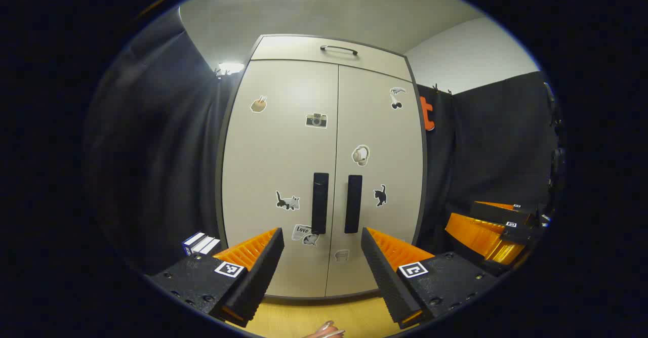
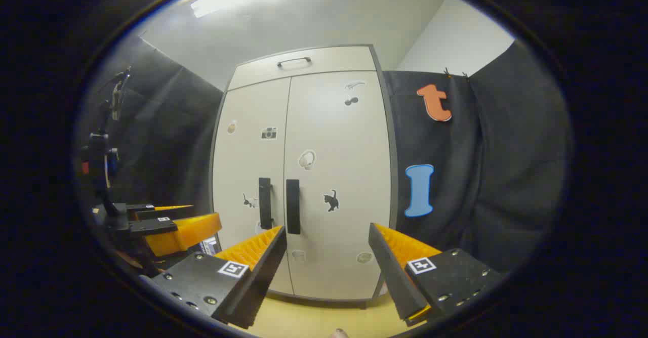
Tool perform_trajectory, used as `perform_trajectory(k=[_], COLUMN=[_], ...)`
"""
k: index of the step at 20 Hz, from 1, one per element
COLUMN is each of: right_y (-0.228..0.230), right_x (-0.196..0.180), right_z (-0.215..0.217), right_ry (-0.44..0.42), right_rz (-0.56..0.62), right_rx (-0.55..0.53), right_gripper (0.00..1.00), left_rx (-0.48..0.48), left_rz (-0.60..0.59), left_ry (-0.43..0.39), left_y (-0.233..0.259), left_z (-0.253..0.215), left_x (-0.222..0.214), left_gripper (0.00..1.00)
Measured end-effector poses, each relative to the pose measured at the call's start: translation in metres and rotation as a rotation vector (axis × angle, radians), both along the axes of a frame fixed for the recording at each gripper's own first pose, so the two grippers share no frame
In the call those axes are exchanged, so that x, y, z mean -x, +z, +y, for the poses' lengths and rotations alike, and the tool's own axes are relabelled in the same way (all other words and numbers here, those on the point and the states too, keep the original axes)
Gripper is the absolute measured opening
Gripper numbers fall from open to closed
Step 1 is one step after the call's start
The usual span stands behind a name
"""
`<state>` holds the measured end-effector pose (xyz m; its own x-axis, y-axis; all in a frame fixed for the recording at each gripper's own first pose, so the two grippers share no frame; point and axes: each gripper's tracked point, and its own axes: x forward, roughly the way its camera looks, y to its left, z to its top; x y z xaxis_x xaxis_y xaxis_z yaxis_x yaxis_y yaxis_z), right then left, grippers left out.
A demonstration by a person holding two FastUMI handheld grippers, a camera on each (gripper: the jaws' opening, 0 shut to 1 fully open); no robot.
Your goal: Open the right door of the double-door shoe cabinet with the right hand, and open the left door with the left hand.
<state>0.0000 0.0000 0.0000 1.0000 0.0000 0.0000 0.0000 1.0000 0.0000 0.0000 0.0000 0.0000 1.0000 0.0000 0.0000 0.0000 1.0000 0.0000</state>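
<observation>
A tall pale shoe cabinet stands straight ahead with both doors closed. The left door and right door carry small stickers, and two dark vertical handles, left handle and right handle, sit side by side at the middle seam. My left gripper is open, short of the doors, with the handles showing between its fingers. In the right gripper view the same cabinet appears with its right handle and left handle. My right gripper is open, away from the door.
Black cloth walls flank the cabinet on both sides. A small blue-and-white box lies on the floor at the cabinet's lower left. The floor is light wood. The other gripper shows at the right of the left gripper view.
</observation>
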Motion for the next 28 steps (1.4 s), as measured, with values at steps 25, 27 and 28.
perform_trajectory(k=[25, 27, 28], right_y=[-0.021, -0.023, -0.024], right_x=[-0.046, -0.052, -0.056], right_z=[0.036, 0.042, 0.046], right_ry=[0.015, 0.029, 0.035], right_rz=[0.044, 0.048, 0.051], right_rx=[0.003, 0.005, 0.006], right_gripper=[0.98, 0.98, 0.94], left_rx=[0.033, 0.037, 0.033], left_rz=[-0.006, -0.01, -0.01], left_ry=[-0.057, -0.065, -0.064], left_y=[0.0, 0.001, 0.002], left_z=[0.031, 0.031, 0.033], left_x=[-0.032, -0.032, -0.032], left_gripper=[0.95, 0.91, 0.95])
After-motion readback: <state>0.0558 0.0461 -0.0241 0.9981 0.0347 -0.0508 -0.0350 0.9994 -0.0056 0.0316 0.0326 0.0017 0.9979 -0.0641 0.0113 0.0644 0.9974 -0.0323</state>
